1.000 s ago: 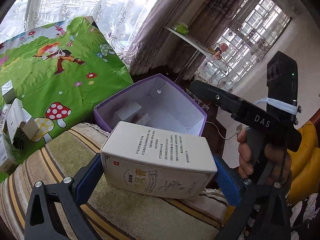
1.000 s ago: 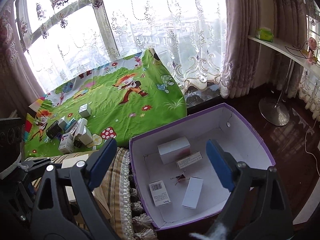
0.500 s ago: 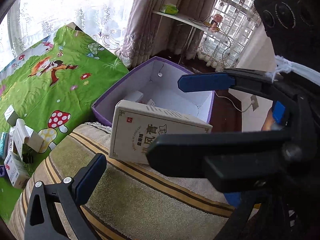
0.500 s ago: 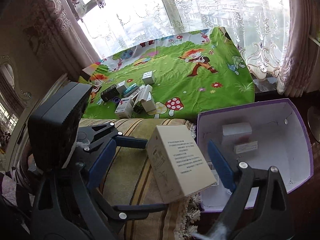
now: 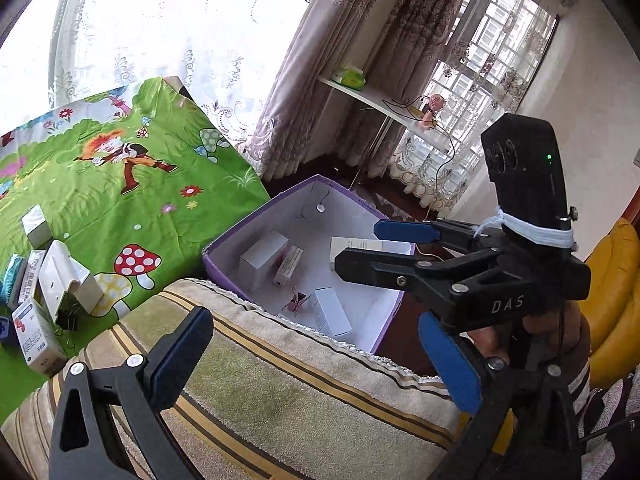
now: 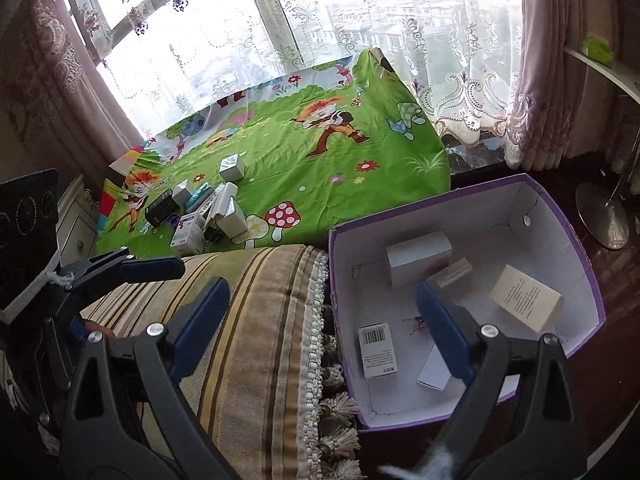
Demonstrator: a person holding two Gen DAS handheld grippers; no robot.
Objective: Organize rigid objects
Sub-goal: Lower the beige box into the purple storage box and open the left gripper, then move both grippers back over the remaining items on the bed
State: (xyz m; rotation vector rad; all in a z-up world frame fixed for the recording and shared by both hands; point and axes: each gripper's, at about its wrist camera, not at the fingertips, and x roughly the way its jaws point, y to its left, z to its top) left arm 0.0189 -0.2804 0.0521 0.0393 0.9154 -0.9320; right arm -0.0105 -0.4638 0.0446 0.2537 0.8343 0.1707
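Cream-white rectangular carton with printed text lies tilted inside the purple-rimmed, white-lined cardboard box, against its right-hand wall, free of both grippers. Sharing the box floor are a plain white carton near the back, a narrow labelled carton just beside it, a barcoded white carton toward the front left, another white carton partly hidden behind a gripper finger in the right wrist view, and a small pink binder clip.

Right gripper hangs above the box's left edge with its blue-padded fingers spread wide and nothing between them; one finger is over the cushion, the other over the box interior. Its jaws have just been opening slightly.

Left gripper points down over the striped beige-and-brown cushion, fingers likewise spread and empty. A hand grips the right gripper's handle, seen in the left wrist view.

The cushion's fringed edge touches the box's near wall. Beyond the cushion spreads a green cartoon-printed cloth with mushrooms and figures. A cluster of small cartons and packets rests on the cloth, well apart from the box. Lace curtains cover the window behind.
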